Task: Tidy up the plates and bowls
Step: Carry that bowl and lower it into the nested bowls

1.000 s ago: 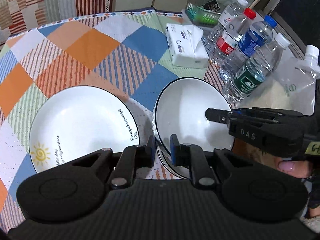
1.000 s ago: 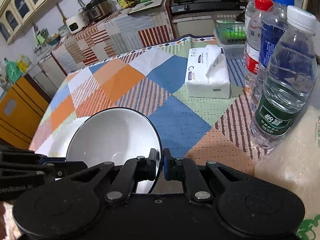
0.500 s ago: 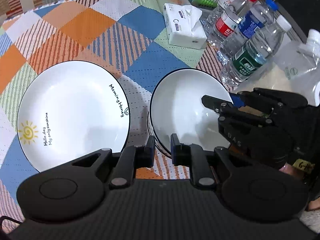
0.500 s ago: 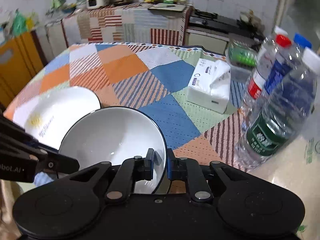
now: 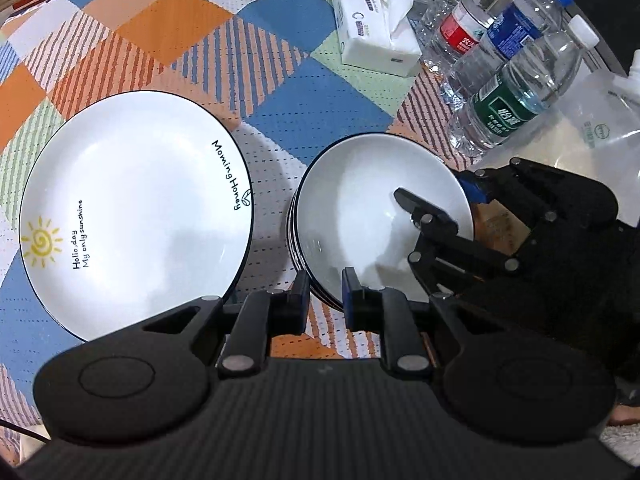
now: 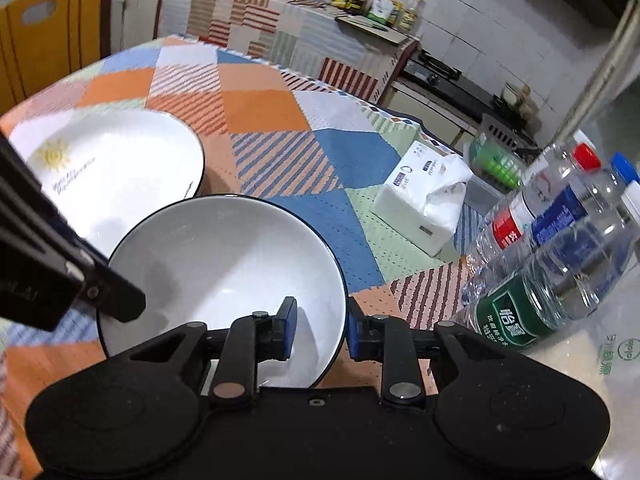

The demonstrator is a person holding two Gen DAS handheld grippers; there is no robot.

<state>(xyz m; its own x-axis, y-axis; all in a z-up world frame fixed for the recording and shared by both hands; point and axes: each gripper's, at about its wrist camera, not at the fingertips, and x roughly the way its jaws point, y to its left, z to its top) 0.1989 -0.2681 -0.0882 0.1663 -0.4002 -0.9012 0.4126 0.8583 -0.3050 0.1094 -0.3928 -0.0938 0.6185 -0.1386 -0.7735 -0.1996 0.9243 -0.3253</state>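
With the top bowl (image 6: 224,264) seated on the stack (image 5: 298,240) beside the plate (image 5: 132,208), my right gripper (image 6: 320,330) is opening off its rim while my left gripper (image 5: 325,298) pinches the near rim, so I should withdraw straight without nudging it.

plate (image 5: 132,208): glossy white glazed ceramic, thin dark rim, left of bowl
bowl (image 5: 380,216): same glossy glaze, smooth, catching highlights
cloth (image 5: 280,60): woven fabric under bowl, dotted texture, matt
bottles (image 5: 516,84): clear shiny plastic right of bowl, paper-like labels
tissue pack (image 5: 374,32): soft plastic wrap behind bowl, crumpled paper on top
left gripper (image 5: 325,294): matt black plastic, ribbed body, metal pins
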